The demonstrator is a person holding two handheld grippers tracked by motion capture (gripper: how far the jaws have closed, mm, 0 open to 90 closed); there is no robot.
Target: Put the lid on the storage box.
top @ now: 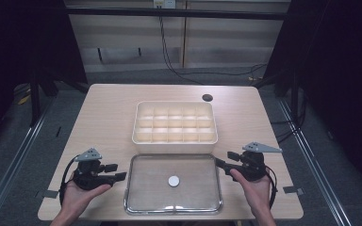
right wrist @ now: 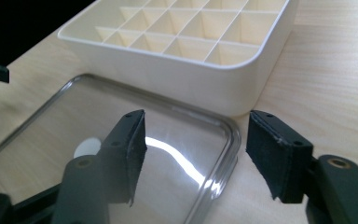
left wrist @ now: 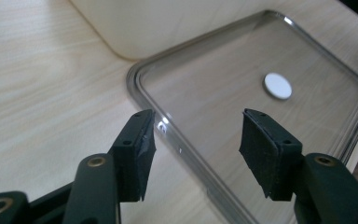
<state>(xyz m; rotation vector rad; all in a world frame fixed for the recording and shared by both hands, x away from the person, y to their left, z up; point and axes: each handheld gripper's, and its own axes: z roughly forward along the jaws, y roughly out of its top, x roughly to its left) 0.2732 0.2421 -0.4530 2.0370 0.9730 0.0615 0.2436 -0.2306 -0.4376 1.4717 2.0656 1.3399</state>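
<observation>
Left gripper (top: 120, 172): resting in the person's left hand just left of the clear lid (top: 141, 197), jaws spread wide with nothing between them, aiming at the lid's left rim.
Clear lid: lying flat on the table (top: 103, 113), its white round knob (top: 173, 181) sitting at its middle.
Compartment box (top: 174, 143): standing uncovered just behind the lid, their edges nearly touching, every cell looking bare.
Right gripper (top: 223, 160): hovering just right of the lid, jaws likewise parted and holding nothing, pointing at the lid's right rim.
Doing it well: I'd say both grippers should be pinching opposite rims of the lid together, lifting it level, since the glossy edge is looking slippery.
</observation>
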